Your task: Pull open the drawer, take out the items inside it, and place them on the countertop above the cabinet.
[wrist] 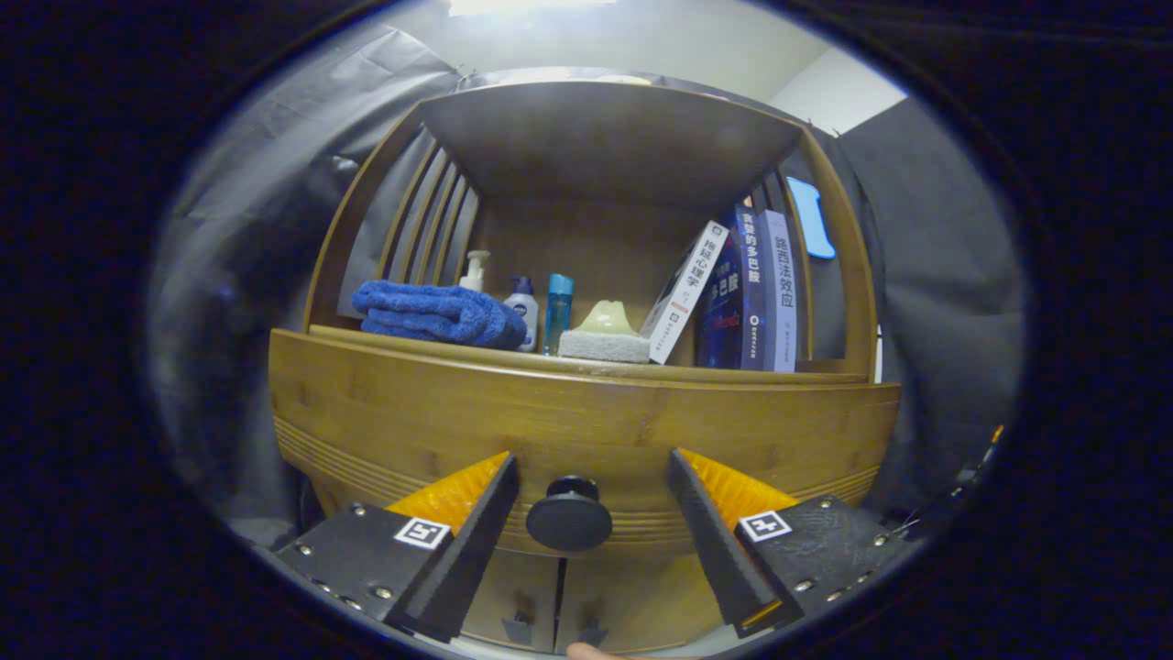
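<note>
The hand-held gripper is released: its two fingers stand wide apart, one on each side of the round dark knob on the drawer front, and neither one touches it. The knob sits in the gap between them, roughly level with their tips.

The drawer is closed, a broad wooden front running across the cabinet, with fine grooves along its lower part. Whatever lies inside it cannot be seen. Below the drawer, near the fingers, two cabinet doors meet at a dark vertical seam with small handles on either side.

Above the drawer is the desk, the wooden top of the cabinet, roofed by a shelf with slatted sides. On its left lies a folded blue towel. Behind and just right of the towel stand a pump bottle, a small white bottle with a blue cap and a slim blue bottle. Near the middle, a grey sponge block lies with a pale rounded thing right behind or on it. To the right, books stand on end, with a white one leaning against them.
</note>
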Action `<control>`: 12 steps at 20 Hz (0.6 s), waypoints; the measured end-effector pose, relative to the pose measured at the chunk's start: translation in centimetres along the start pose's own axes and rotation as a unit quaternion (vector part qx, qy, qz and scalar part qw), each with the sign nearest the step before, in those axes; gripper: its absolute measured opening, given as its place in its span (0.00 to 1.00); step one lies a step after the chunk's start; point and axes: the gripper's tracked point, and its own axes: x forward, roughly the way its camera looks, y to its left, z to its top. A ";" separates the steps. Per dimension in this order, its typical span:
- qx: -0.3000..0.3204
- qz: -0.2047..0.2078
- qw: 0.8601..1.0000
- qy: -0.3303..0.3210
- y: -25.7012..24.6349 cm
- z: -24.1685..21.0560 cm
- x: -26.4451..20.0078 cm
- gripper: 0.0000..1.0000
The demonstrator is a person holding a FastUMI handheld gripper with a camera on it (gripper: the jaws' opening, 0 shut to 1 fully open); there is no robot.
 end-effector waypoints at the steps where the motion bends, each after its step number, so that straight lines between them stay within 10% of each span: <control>1: 0.001 0.000 1.000 -0.003 0.0 0.2 0.2 0.99; 12: -0.028 -0.002 1.000 -0.012 0.5 -0.4 2.8 1.00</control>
